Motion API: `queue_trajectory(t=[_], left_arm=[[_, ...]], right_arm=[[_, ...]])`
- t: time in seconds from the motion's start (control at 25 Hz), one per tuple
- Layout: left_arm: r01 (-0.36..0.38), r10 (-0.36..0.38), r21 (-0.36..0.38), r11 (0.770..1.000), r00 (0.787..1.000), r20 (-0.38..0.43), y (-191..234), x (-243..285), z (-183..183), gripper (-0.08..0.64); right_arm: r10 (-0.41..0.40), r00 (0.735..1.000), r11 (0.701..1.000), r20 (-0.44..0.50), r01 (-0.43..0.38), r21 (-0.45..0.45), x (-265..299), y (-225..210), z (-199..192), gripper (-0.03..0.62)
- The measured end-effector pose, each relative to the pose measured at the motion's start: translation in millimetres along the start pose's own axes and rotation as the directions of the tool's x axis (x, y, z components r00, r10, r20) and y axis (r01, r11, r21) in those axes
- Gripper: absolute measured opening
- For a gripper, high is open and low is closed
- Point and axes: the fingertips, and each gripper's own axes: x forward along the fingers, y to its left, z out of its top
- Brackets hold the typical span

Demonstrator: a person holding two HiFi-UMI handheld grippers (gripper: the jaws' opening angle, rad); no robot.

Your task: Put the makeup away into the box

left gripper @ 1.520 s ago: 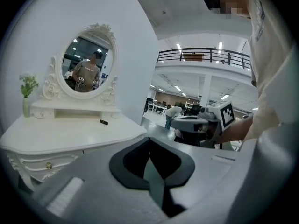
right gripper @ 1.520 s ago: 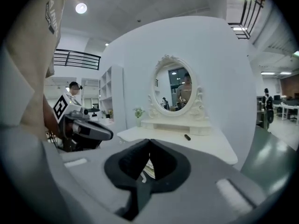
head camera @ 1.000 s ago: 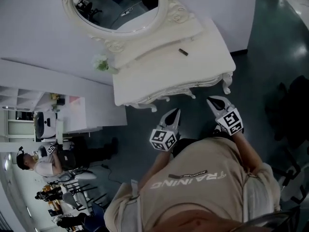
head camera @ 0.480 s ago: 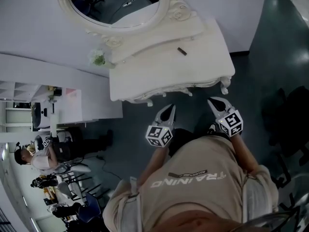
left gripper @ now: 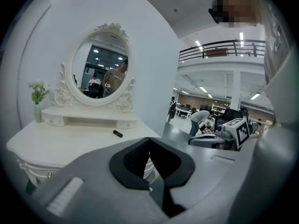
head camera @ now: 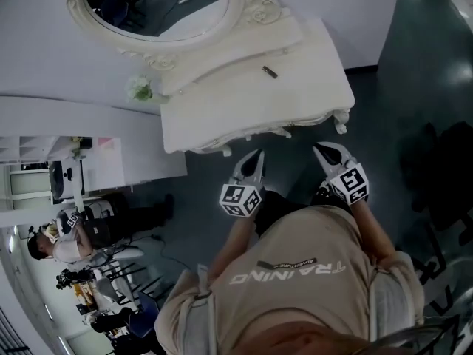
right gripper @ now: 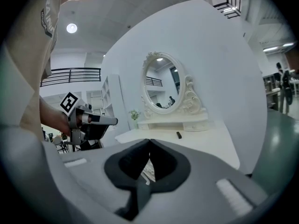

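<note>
A small dark makeup stick (head camera: 270, 72) lies on the white dressing table (head camera: 222, 117), near the shelf under the oval mirror. It also shows in the left gripper view (left gripper: 117, 134) and the right gripper view (right gripper: 178, 135). My left gripper (head camera: 258, 154) hangs just short of the table's front edge, shut and empty. My right gripper (head camera: 318, 149) is level with it to the right, also shut with nothing between its jaws. Each gripper sees the other: the right gripper (left gripper: 224, 134) and the left gripper (right gripper: 88, 120).
An oval mirror (head camera: 159, 6) in a carved white frame stands at the back of the table. A small vase of flowers (head camera: 139, 89) sits at the table's left end. A white wall lies behind, dark floor (head camera: 414, 87) to the right, people and chairs far left.
The table has slid a little up and left in the head view. Both grippers have shifted slightly along with the person and stay shut and empty.
</note>
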Motion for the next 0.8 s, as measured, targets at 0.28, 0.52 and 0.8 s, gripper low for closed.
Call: queue_trajectory(t=[0.28,0.52,0.8], left_arm=[[-0.014,0.013,0.113,0.994,1.0,0.013,1,-4,7,0.006],[-0.025,0.026,0.077,0.997,1.0,-0.014,10,-11,-11,0.006],[-0.033,0.033,0.082,0.996,0.999,0.005,14,-4,-9,0.006]], right_arm=[[-0.031,0.999,0.999,0.039,0.031,-0.018,9,0,11,0.003],[0.022,0.999,0.998,0.035,-0.02,-0.064,22,18,18,0.003],[0.058,0.998,0.993,-0.001,-0.058,-0.106,26,25,12,0.003]])
